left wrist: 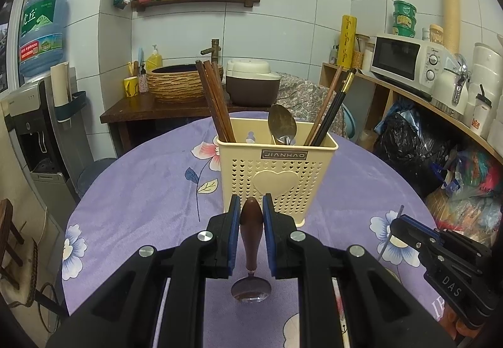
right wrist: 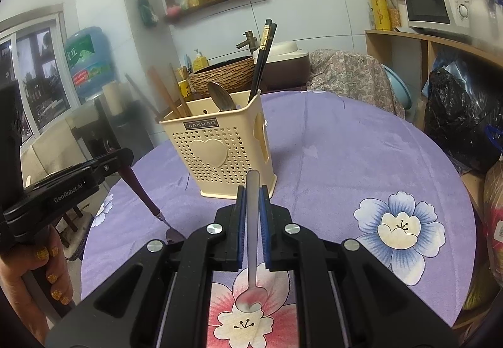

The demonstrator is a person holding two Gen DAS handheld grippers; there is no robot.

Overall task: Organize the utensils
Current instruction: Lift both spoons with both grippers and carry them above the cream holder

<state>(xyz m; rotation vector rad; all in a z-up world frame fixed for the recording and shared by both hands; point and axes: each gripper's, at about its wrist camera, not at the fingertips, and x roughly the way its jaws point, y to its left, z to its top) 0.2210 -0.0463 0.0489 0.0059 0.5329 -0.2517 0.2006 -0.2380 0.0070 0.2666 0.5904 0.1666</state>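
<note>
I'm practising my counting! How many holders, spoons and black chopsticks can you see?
Holders: 1, the holder
Spoons: 3, the big spoon in the holder, the wood-handled spoon and the flat spoon, each held in jaws
Black chopsticks: 2, the black chopsticks in the holder
Total: 6

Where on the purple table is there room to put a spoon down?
The purple flowered tablecloth lies bare to the right of the cream perforated utensil holder, out to the blue-and-white printed flower. The strip to the holder's left is bare too. Inside the holder, brown chopsticks, a metal spoon and black chopsticks crowd it.
</note>
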